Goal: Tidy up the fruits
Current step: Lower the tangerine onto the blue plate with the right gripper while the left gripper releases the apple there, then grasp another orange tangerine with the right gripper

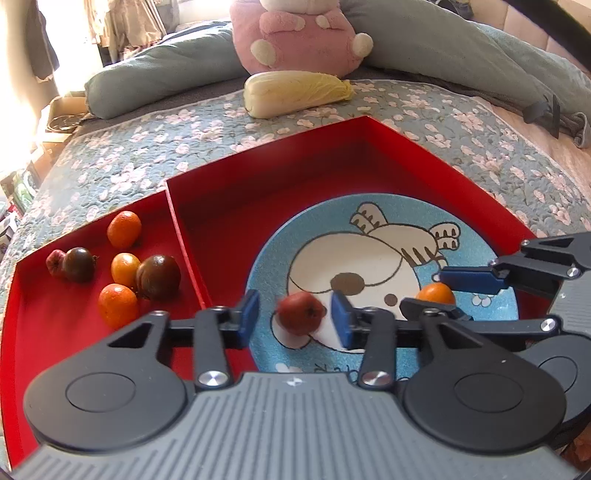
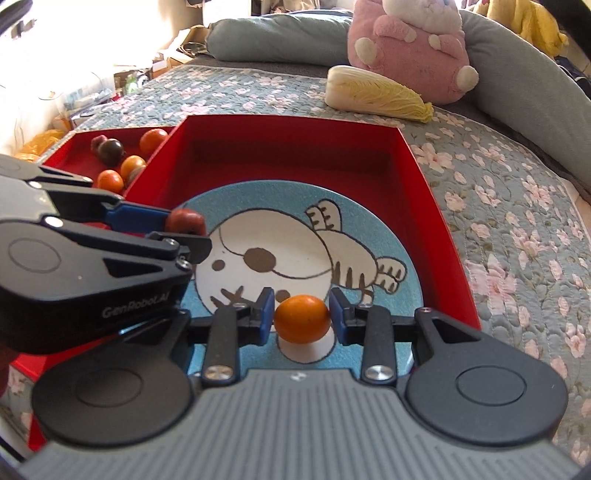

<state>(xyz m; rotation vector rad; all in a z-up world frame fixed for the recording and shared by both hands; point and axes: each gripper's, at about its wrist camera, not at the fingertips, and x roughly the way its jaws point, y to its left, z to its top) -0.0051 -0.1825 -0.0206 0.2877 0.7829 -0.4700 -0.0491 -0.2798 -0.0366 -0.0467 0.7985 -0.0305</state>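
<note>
Sunlight floods a bedroom from the far left, across a floral quilted bedspread (image 1: 155, 155), grey-green bolster (image 1: 159, 70) and pink plush toy (image 1: 299, 33).

Each hand-held gripper has a ribbed grey body, two round black discs and black linkage arms fixed with silver screws. The left hand-held gripper (image 1: 294, 319) and the right hand-held gripper (image 2: 301, 316) carry blue finger pads (image 1: 248, 312). White lettering marks the left one's black side.
</note>
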